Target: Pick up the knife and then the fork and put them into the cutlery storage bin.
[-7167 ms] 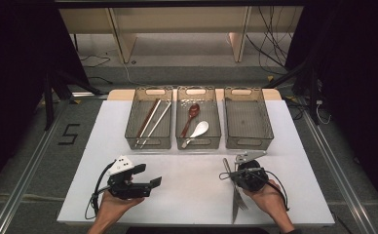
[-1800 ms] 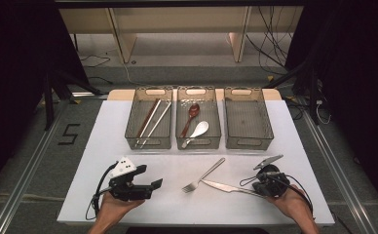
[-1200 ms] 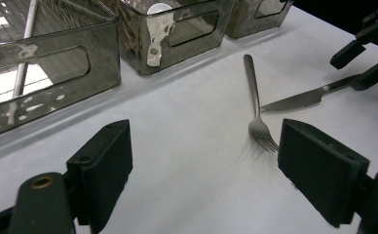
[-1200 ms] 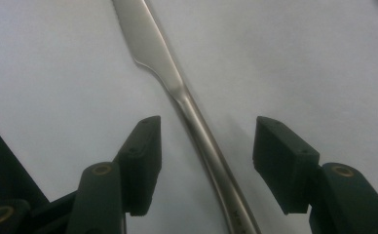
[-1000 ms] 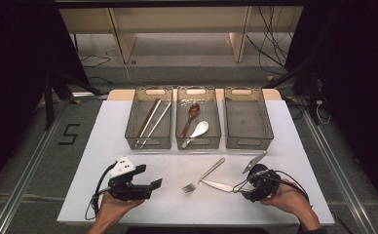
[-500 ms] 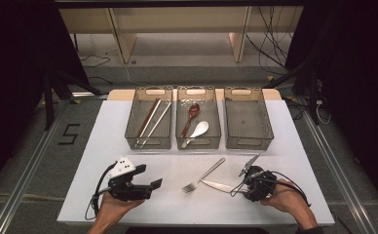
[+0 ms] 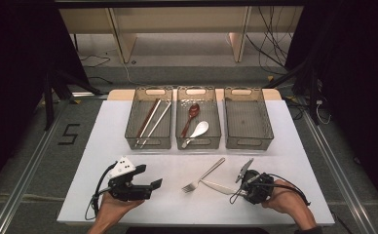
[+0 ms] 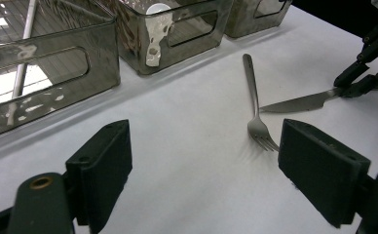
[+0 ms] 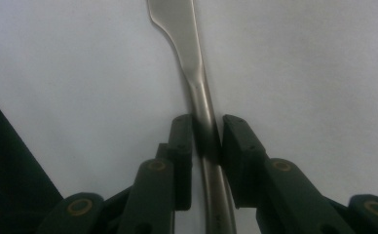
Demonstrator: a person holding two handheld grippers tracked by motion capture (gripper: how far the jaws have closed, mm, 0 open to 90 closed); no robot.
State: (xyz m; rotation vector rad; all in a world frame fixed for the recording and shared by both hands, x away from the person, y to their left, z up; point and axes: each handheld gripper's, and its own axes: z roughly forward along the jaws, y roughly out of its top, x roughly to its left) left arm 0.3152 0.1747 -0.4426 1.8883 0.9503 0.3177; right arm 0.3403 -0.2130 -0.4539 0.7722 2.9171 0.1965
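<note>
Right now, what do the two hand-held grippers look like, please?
Both are black. The left hand-held gripper has a white three-cornered plate with dark dots on top and a black cable looping behind it. Its jaws end in flat rectangular pads with brass-coloured pivot pins. The right hand-held gripper carries a grey plate and a black cable too.

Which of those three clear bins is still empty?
The right-hand bin, nearest the knife. The left bin holds chopsticks; the middle bin holds two spoons.
</note>
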